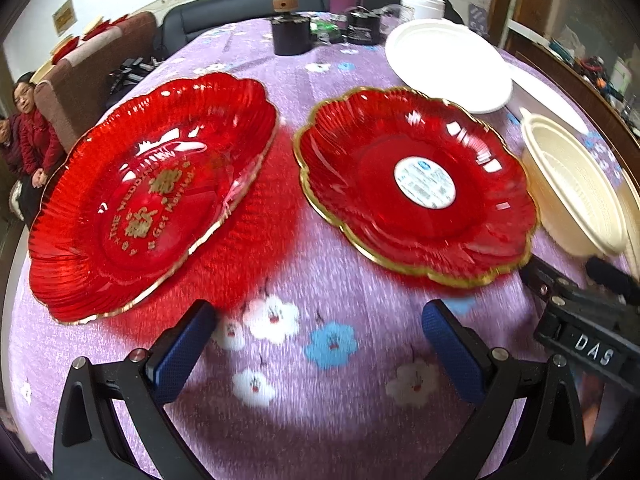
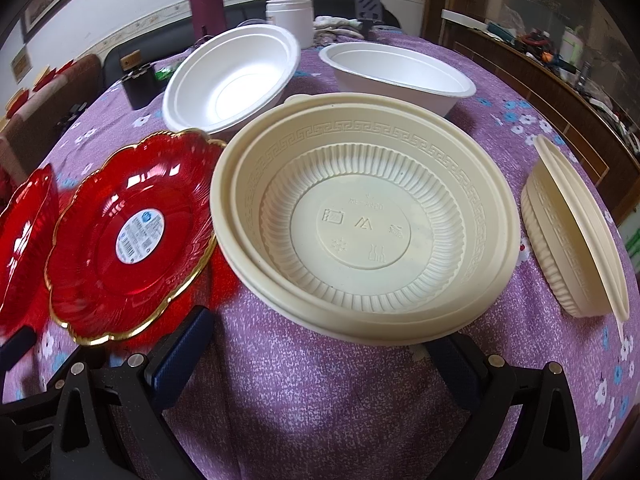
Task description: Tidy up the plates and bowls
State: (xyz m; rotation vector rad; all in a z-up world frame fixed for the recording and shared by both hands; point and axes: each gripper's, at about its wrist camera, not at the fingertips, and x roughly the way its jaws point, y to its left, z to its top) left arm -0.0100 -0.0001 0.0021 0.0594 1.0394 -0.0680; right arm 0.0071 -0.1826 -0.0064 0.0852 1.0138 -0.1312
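My right gripper (image 2: 316, 354), fingers spread and empty, sits nearest the big cream bowl (image 2: 364, 224), whose near rim lies between them on the counter (image 2: 320, 408), while my left gripper (image 1: 320, 344), also spread, faces the red plates.

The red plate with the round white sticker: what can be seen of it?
The stickered red plate is translucent red, looks like glass or plastic, with a scalloped gold-edged rim and ribbed sides. It lies flat and upright on the purple floral tablecloth, empty, between the lettered red plate and the cream bowl, whose rim looks very close. No tongs hold it.
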